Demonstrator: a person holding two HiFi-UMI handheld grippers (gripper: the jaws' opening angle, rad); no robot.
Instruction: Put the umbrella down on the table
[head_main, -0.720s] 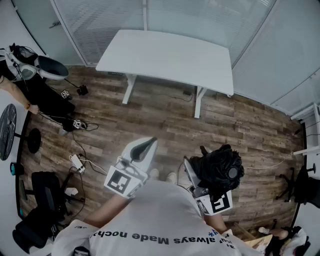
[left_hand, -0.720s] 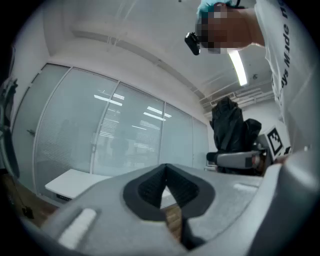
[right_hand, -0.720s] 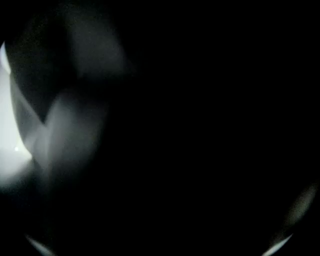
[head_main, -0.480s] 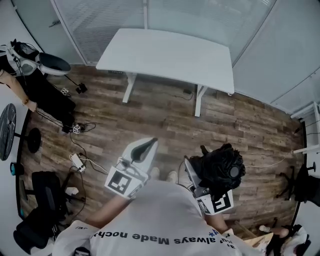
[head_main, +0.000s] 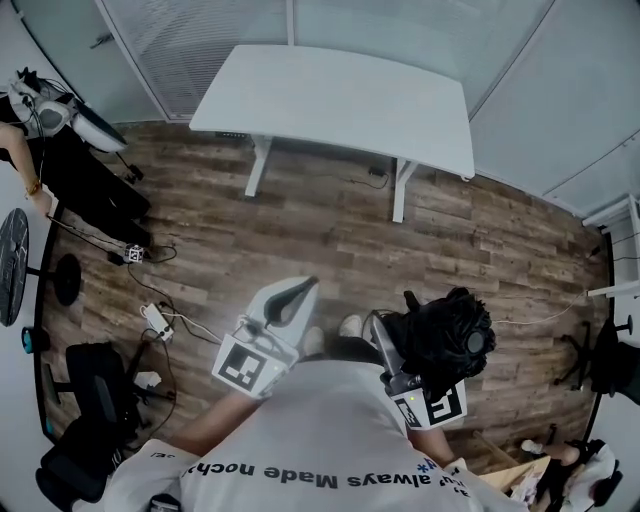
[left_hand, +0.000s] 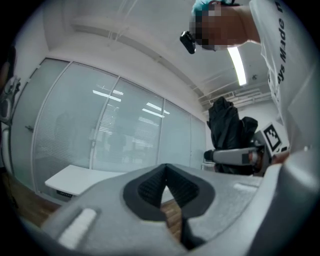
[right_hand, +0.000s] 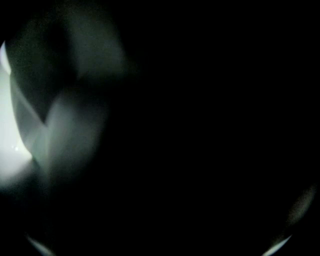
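We see right gripper (head_main: 398, 338) clamped on bundled black fabric umbrella (head_main: 447, 335), fabric blacking out its camera. Left gripper (head_main: 296, 290) alongside, jaws together, empty. White rectangular table (head_main: 340, 100) well ahead of both, umbrella not on it.

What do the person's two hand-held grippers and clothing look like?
The left hand-held gripper and the right hand-held gripper have light grey bodies. The left one's pads are dark and ribbed. Each bears a cube with black-and-white square markers. The person wears a white short-sleeved T-shirt with dark lettering.

Strip light (left_hand: 239, 65) bright overhead; fisheye edges; right gripper view approx. black.
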